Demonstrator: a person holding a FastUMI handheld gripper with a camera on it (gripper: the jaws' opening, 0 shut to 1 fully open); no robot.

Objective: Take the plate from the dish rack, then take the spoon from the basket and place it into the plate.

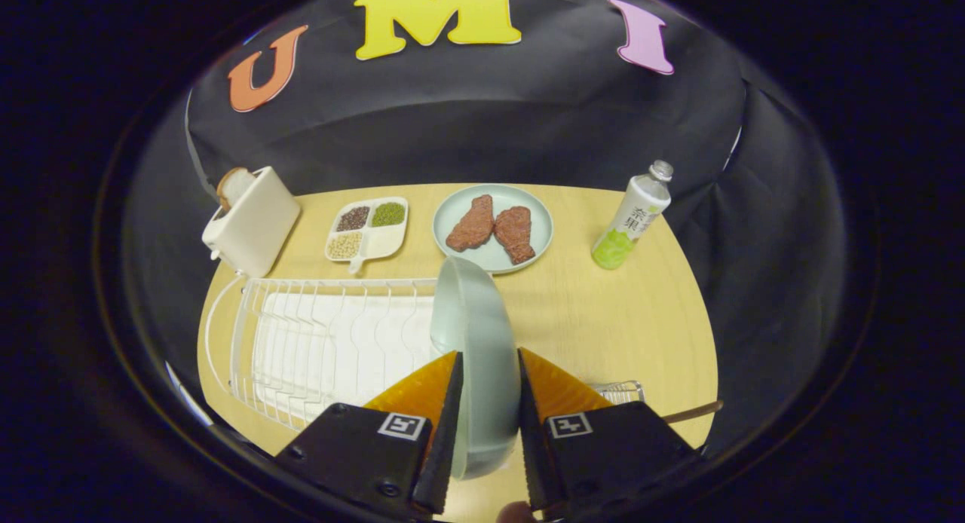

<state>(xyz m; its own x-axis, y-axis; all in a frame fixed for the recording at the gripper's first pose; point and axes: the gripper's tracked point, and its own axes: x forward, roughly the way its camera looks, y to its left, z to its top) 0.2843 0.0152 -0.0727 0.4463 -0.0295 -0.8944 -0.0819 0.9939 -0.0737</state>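
Already the gripper (486,402) is clamped on the plate (475,357), which stands on edge between its fingers, rim running straight ahead, beside the dish rack (301,342).

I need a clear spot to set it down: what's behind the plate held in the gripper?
Beyond the plate, shut in the gripper, sits a second plate with two steaks. Its near rim is covered.

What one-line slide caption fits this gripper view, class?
Tongs clamp an upright pale green round plate beside the white wire dish rack on the light wooden table.
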